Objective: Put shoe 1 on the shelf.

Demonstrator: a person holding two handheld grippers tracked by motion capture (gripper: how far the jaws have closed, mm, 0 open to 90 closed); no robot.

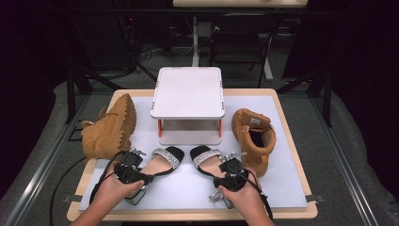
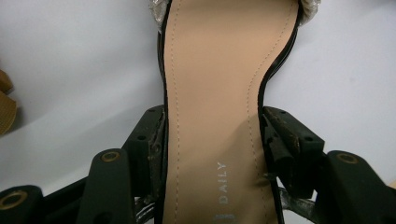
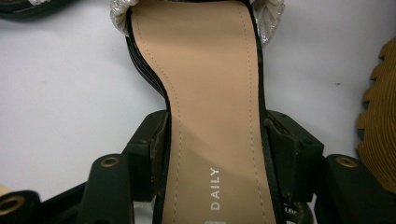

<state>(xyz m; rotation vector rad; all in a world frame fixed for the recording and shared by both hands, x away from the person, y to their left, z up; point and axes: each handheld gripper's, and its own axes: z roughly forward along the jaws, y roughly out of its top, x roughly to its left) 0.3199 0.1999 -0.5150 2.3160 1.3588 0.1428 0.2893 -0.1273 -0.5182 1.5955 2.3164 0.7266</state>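
- High view showed both hands at the bottom of the frame, the left tool (image 1: 133, 173) over the left sandal (image 1: 162, 160) and the right tool (image 1: 230, 175) over the right sandal (image 1: 209, 159), both sandals lying low in the middle of the frame on the white mat (image 1: 291, 179) of the tabletop (image 1: 308, 213).
- That view alone took in the white stand (image 1: 187, 94) at centre, one tan boot (image 1: 109, 129) lying on its side at left, and another tan boot (image 1: 254, 139) upright at right.
- Left gripper view brought close what the high view could not: the sandal's tan insole (image 2: 212, 116) ran up between the two jaws, whose pads pressed on its black edges at the waist, pinching it.
- Right gripper view showed the same grip on the other sandal (image 3: 210, 121), pads against both edges, with a boot's ridged sole (image 3: 380, 135) at the right edge.
- The stand's lower shelf (image 1: 188, 136) looked bare.
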